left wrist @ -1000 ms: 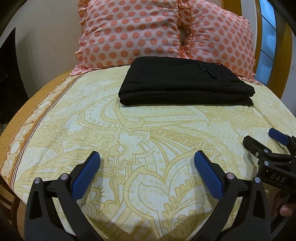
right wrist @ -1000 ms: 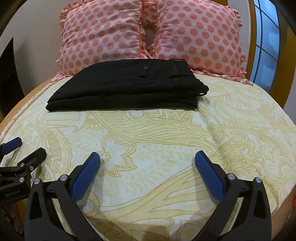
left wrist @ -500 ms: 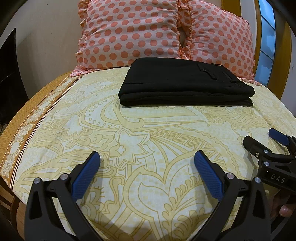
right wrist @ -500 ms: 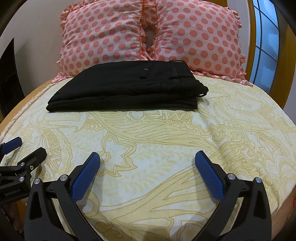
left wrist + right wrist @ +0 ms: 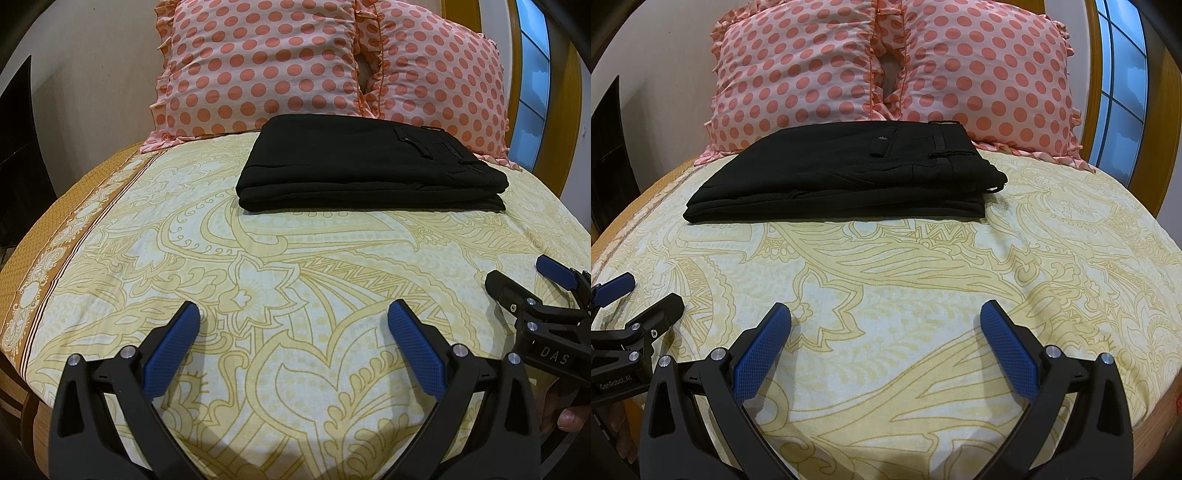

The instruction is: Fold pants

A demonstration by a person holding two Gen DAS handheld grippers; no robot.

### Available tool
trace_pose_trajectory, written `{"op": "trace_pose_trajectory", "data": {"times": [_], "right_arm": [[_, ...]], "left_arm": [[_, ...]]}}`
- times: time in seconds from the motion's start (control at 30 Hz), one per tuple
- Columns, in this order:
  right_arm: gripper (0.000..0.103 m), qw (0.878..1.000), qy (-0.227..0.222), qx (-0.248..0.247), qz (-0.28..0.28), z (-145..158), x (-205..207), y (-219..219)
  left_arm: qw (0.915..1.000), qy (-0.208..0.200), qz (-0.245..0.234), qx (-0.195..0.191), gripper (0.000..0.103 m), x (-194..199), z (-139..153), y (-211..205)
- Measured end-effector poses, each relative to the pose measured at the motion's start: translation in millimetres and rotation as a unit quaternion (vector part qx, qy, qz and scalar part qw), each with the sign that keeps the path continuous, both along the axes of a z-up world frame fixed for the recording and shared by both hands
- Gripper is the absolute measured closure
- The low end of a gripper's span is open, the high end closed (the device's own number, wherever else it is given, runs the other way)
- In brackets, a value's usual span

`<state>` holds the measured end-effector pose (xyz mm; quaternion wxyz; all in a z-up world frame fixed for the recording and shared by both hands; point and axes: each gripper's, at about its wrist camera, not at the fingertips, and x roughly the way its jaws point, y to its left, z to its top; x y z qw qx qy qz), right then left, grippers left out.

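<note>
Black pants [image 5: 369, 166] lie folded in a flat rectangular stack on the far part of the bed, in front of the pillows; they also show in the right wrist view [image 5: 846, 177], with the waistband and a back pocket on top at the right. My left gripper [image 5: 293, 314] is open and empty, low over the sheet well short of the pants. My right gripper [image 5: 886, 314] is open and empty, at the same distance. Each gripper shows at the edge of the other's view: the right one [image 5: 535, 280], the left one [image 5: 639, 291].
The bed has a yellow patterned sheet [image 5: 295, 266] with an orange border at the left [image 5: 74, 218]. Two pink polka-dot pillows [image 5: 812, 70] [image 5: 990, 74] stand against the wall behind the pants. A window with a wooden frame [image 5: 1123, 85] is at the right.
Nothing has moved much; both views shift very slightly. The pants stay folded and both grippers stay open.
</note>
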<state>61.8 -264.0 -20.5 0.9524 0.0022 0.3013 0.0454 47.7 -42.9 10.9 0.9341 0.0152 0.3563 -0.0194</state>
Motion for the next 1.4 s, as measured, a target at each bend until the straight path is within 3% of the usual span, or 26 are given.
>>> {"op": "trace_pose_trajectory", "data": {"times": [1.4], "right_arm": [[0.001,1.0,-0.001,0.0,-0.004,-0.4,-0.5,1.2]], "left_arm": [[1.0,0.007,-0.005,-0.002,0.002,2.5,-0.2,-2.0]]}}
